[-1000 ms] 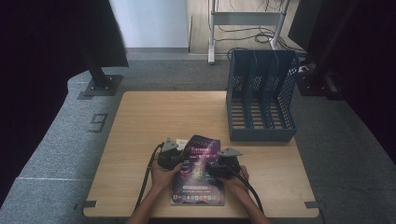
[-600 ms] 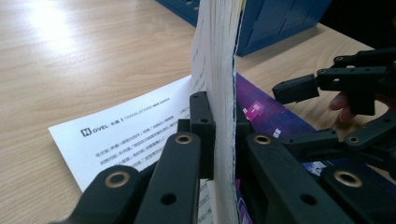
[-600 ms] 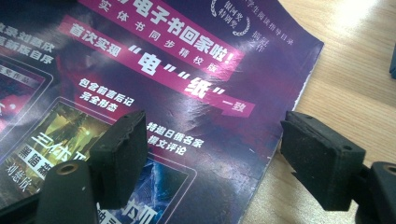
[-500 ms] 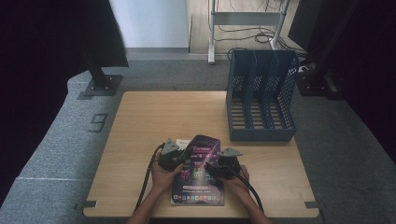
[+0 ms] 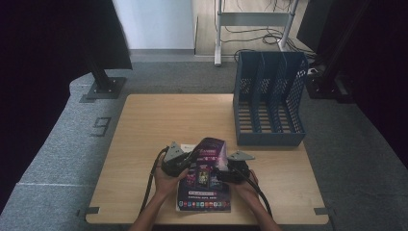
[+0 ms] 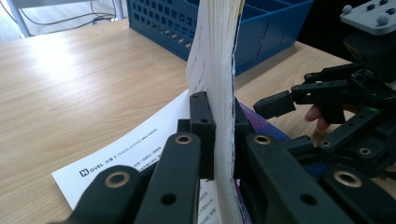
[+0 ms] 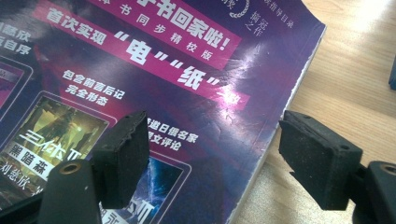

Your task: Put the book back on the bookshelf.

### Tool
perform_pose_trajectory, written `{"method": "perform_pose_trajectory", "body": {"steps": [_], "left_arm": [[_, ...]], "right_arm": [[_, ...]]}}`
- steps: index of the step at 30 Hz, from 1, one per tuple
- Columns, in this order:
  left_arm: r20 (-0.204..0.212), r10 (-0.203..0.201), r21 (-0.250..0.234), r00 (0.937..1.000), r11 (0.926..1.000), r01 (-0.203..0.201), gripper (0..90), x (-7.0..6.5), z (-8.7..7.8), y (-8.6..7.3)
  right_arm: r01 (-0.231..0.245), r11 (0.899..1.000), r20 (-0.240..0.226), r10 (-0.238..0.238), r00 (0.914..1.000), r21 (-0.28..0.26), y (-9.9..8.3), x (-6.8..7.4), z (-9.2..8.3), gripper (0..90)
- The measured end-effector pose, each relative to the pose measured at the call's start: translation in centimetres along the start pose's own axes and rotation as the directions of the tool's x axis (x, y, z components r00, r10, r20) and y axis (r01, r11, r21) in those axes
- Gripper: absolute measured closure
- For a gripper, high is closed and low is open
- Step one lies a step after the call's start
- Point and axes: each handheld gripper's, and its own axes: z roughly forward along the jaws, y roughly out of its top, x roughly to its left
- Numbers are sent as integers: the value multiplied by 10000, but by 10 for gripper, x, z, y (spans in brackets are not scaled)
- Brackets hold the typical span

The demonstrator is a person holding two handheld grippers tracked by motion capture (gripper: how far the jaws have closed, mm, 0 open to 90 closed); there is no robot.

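High view puts your left tool [image 5: 185,161] at the near edge of the counter [image 5: 144,125], on the left side of the book [image 5: 204,178], well short of the blue file rack [image 5: 269,101] at the far right. You have its jaws clamped tight on the book's page edge; the left gripper view shows the pads pinching the white block of pages [image 6: 219,93], which stands up nearly vertical, so you seem to be tilting the book up off the counter from that side. A loose white printed sheet [image 6: 135,151] lies flat under it, against the pale wood grain.

Moving right of the book's middle, your right tool [image 5: 222,173] hovers over the glossy purple cover [image 7: 154,84], jaws spread wide and gripping nothing. In the right gripper view one rough black pad [image 7: 123,156] sits above the cover and the other [image 7: 320,156] hangs past the book's worn corner edge, above bare wood. Held that way, it looks ready to take the book's right edge and steady it once you raise it further. The rack's slotted plastic compartments stand upright and open-topped, a likely place for the book.
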Motion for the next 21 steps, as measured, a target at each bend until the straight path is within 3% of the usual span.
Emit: {"method": "perform_pose_trajectory", "body": {"steps": [9,21], "left_arm": [[150,76,-353,9999,9994,-71,869,-2,-11,8],[411,389,-877,9984,9955,-351,869,-11,-26,20]], "right_arm": [[-61,9997,-167,58,9998,-231,4,-3,-6,239],[-129,9984,-745,87,9972,-551,10,-7,-12,227]]}}
